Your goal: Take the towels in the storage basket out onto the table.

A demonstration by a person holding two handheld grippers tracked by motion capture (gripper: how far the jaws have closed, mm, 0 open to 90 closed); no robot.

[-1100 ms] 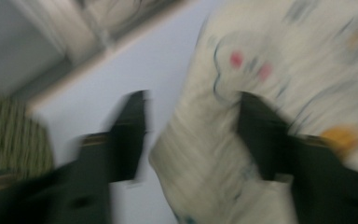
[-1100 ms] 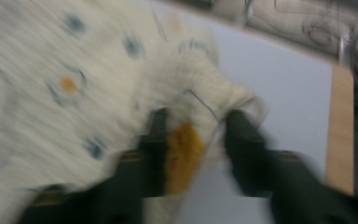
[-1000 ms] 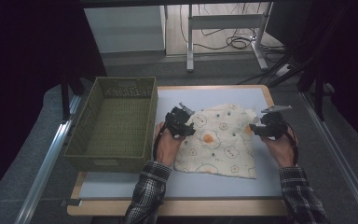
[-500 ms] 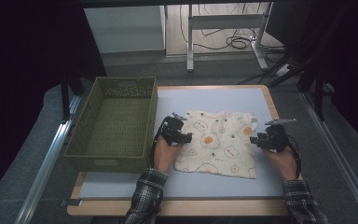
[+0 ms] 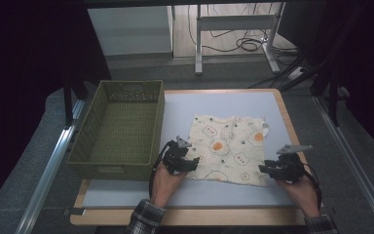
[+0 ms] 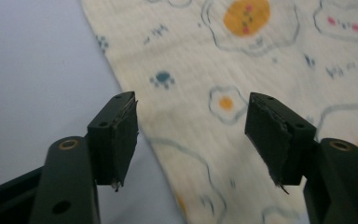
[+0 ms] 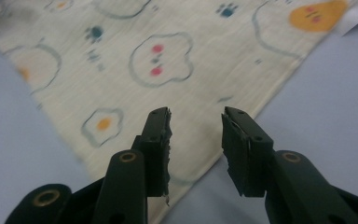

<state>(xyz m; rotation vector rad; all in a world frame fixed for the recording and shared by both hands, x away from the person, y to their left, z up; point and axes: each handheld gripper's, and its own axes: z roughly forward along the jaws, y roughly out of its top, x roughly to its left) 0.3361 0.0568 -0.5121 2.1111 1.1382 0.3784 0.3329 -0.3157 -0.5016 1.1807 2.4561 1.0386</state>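
Note:
A cream cloth (image 5: 229,146) printed with fried eggs and bears lies flat on the pale blue table top (image 5: 214,105). My left gripper (image 5: 193,164) is at the cloth's near left corner. In the left gripper view its jaws (image 6: 191,135) stand apart over the cloth's edge (image 6: 177,116) and have just been closing, with the pads clear of the fabric. My right gripper (image 5: 264,169) is at the near right corner. Its jaws (image 7: 196,140) have also been closing, with a narrow gap left above the cloth's corner (image 7: 135,84).
An olive woven basket (image 5: 121,126) stands to the left of the cloth, close beside my left hand. The table's wooden rim (image 5: 282,117) runs along the right. Metal rails flank the table, and cables and a stand's legs lie on the floor beyond.
Both hands have drawn back from the cloth's side edges to its near corners and sunk lower. The jaws of both grippers stand narrower than before. The cloth has not moved.

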